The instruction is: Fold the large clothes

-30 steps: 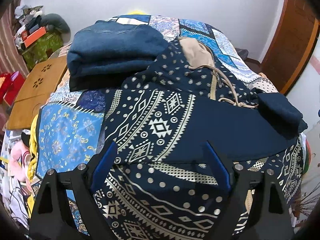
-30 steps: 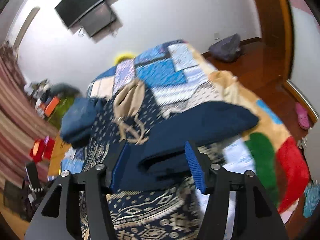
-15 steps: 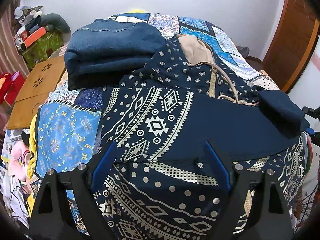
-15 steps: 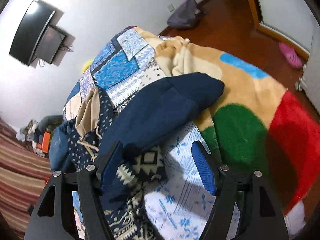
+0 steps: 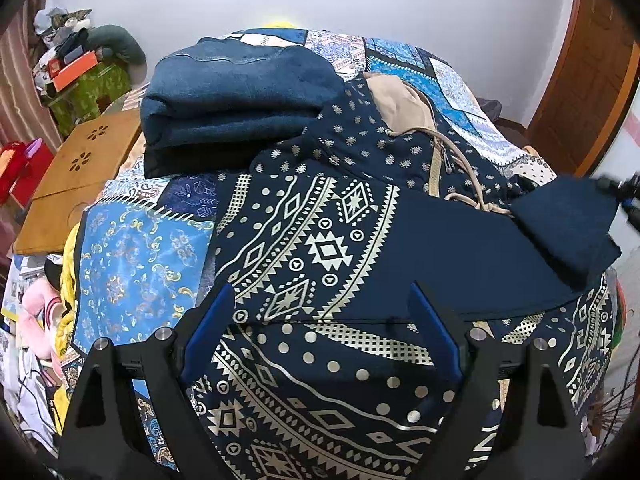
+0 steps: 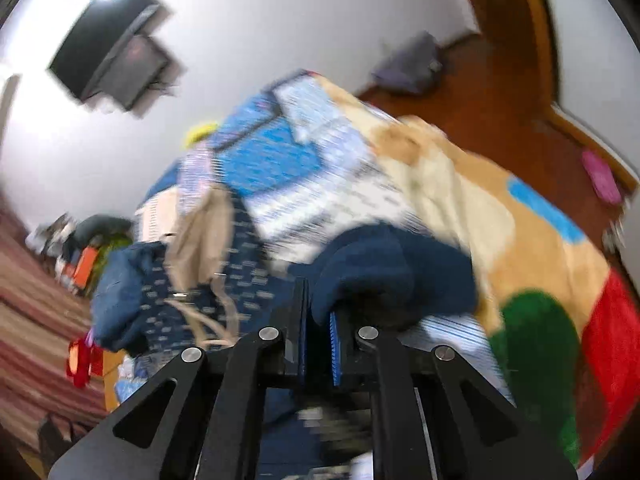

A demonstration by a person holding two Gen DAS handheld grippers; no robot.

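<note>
Right wrist view: a navy sleeve point(image 6: 384, 268) of the patterned hoodie point(image 5: 328, 248), spread on the bed point(image 5: 132, 264), is being clamped by the right gripper point(image 6: 318, 320). The left gripper point(image 5: 324, 332) is being held wide, empty, over the hem. Sleeve fold judged in hand; carrying the cuff inward across the body is being called for next.

Left gripper point(image 5: 320, 312): jaws wide apart, blue pads clear — tilted down, nothing pinched between them.
Right gripper point(image 6: 318, 316): jaws closed near together, pads clamped on a navy sleeve cuff point(image 6: 384, 268) — view blurred.
</note>
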